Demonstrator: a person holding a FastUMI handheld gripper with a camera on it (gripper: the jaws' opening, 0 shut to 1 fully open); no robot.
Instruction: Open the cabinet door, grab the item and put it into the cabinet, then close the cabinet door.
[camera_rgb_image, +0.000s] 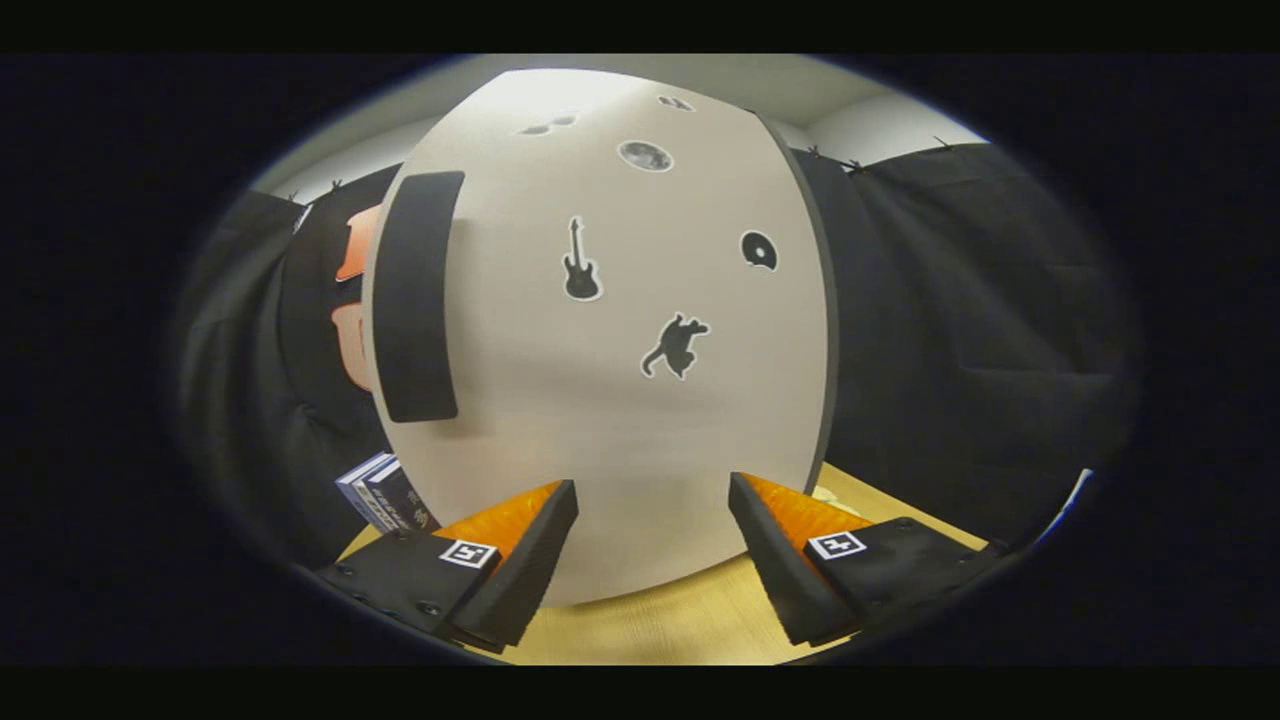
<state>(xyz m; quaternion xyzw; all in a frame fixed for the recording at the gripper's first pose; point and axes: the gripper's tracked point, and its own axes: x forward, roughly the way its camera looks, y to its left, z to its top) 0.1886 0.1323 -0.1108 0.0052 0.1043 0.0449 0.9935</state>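
A pale cabinet door with small black stickers stands close in front of me, just beyond my fingertips. A tall black handle runs down the door's left side, up and left of my left finger. My gripper is open, its two fingers spread wide with only the door's lower face behind the gap. A dark blue box leans by the door's lower left corner, partly hidden behind the door and beside my left finger.
The cabinet stands on a light wooden tabletop that stretches under my fingers. Black cloth hangs to the left and right of the cabinet. A white wall shows above the cloth at the back.
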